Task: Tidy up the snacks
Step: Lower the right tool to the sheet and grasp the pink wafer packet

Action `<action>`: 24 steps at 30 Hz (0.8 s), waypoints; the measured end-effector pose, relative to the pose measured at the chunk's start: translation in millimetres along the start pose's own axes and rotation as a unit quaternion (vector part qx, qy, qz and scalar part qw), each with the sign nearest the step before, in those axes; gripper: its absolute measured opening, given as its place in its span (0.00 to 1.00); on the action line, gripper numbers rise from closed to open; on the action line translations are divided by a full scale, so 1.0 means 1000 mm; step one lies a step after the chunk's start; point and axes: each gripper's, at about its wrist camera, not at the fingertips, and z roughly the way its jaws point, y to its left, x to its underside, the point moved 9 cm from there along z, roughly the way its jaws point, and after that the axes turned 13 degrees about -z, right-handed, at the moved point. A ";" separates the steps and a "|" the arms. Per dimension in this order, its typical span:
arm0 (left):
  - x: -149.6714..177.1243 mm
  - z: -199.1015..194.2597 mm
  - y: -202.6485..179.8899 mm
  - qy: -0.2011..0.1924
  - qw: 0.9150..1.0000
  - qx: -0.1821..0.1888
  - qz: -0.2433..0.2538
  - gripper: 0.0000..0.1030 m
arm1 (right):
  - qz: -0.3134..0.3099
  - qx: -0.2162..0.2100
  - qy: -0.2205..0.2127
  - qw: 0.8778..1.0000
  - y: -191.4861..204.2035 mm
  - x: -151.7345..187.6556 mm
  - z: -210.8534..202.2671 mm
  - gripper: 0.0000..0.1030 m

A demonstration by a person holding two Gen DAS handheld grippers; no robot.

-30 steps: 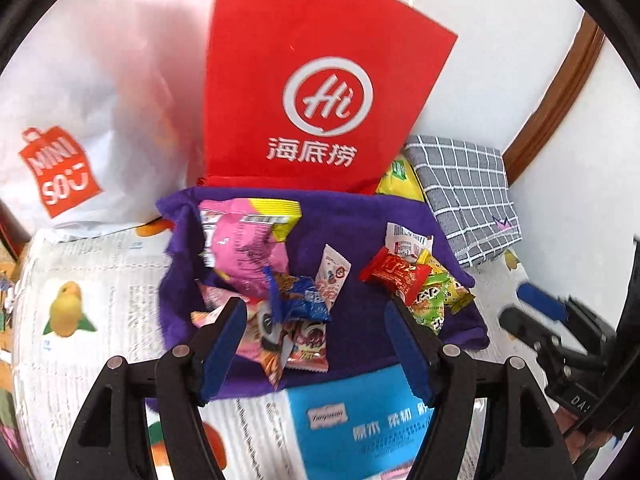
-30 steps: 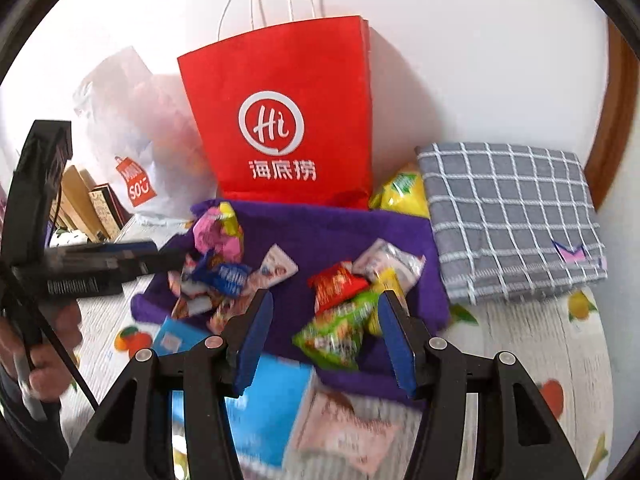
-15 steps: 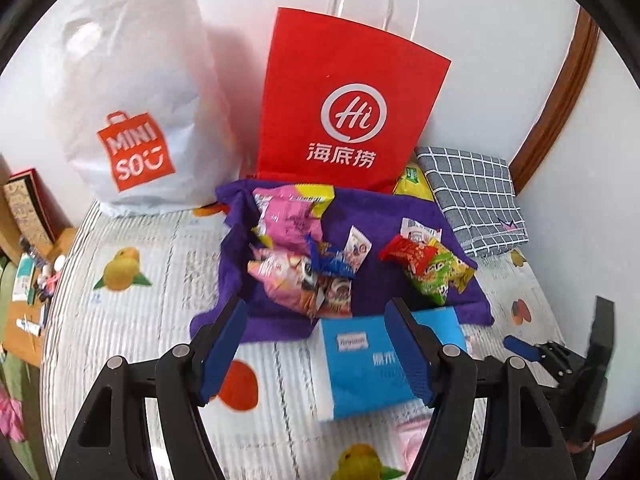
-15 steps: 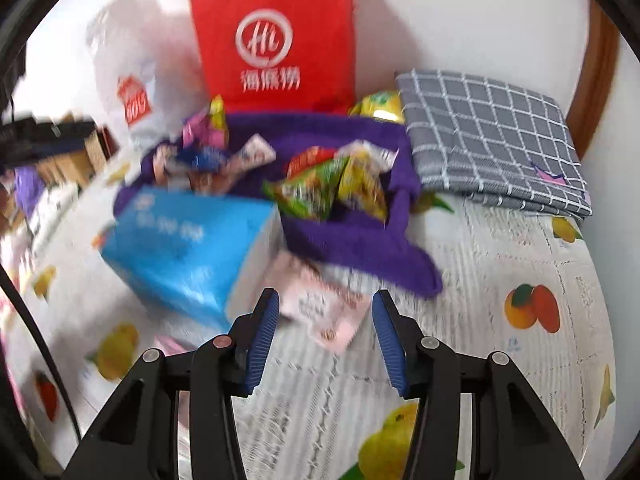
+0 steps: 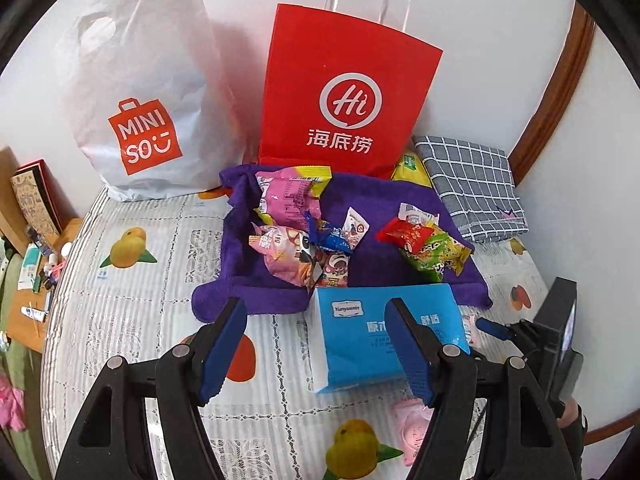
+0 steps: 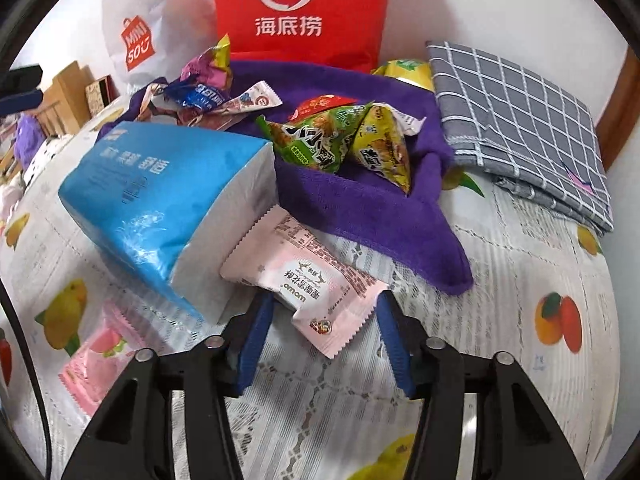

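On the purple towel [image 5: 280, 284] many snacks lie; my right hand-held gripper [image 6: 324, 332], released, straddles the pink packet [image 6: 304, 280], left hand-held gripper [image 5: 316, 344] released too

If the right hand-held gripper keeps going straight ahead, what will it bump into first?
Most likely the pale pink snack packet lying on the fruit-print tablecloth. The right hand-held gripper is open with the packet's near end already between its fingers. The purple towel lies just behind, though depth is hard to judge.

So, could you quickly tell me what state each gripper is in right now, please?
Left gripper: open, holding nothing, hanging above the fruit-print tablecloth.
Right gripper: open, straddling the pale pink snack packet, not yet closed.
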 end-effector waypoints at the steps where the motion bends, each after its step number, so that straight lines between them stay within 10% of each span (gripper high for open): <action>1: 0.001 0.000 -0.001 0.000 1.000 0.001 0.001 0.68 | -0.002 0.001 -0.001 1.000 -0.001 -0.001 0.001 0.58; 9: 0.006 0.003 -0.006 0.005 1.000 0.014 0.000 0.68 | -0.009 -0.022 -0.022 0.999 0.000 -0.010 0.010 0.65; 15: 0.009 0.005 -0.003 0.008 1.000 0.013 -0.005 0.68 | 0.001 -0.027 -0.026 0.999 -0.002 -0.007 0.003 0.15; 24: 0.012 -0.003 0.007 0.006 0.999 0.028 -0.022 0.68 | 0.000 -0.027 -0.031 0.999 0.007 0.005 -0.016 0.32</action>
